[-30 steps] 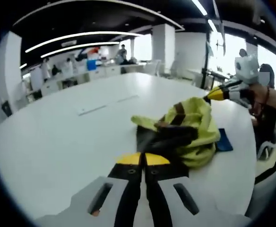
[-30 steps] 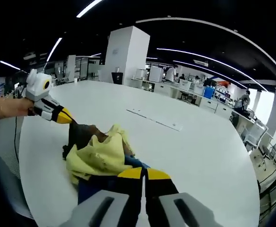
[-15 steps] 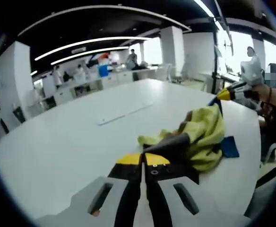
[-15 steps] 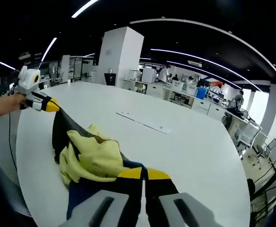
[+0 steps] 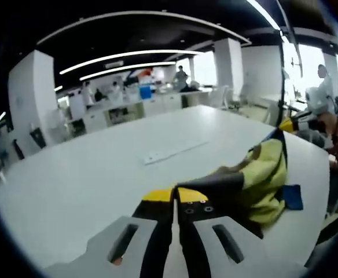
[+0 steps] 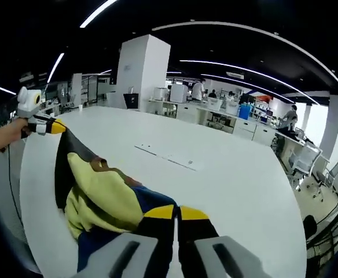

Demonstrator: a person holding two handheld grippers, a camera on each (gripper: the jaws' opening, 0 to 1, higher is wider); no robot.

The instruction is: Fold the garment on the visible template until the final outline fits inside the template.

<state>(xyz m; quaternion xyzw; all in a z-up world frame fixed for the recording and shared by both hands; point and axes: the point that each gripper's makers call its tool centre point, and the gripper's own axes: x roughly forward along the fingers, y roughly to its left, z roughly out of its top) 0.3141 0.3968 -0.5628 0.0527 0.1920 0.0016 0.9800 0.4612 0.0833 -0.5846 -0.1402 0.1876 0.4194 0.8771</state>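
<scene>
both tools clamped on garment (image 6: 99, 197), now pulled taut between them above worktop (image 5: 70, 179); spread, not yet folded.

left tool (image 5: 175, 196), right tool (image 6: 176, 212).

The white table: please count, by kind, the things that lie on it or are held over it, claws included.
Garment, yellow, black and blue: 1
Claws, each shut on the garment: 2, the left claw and the right claw
Flat white strip on the table: 1
Total: 4

Garment (image 6: 102, 200) on the table (image 6: 227, 185) between both grippers (a flat strip (image 6: 166, 157) farther off).
</scene>
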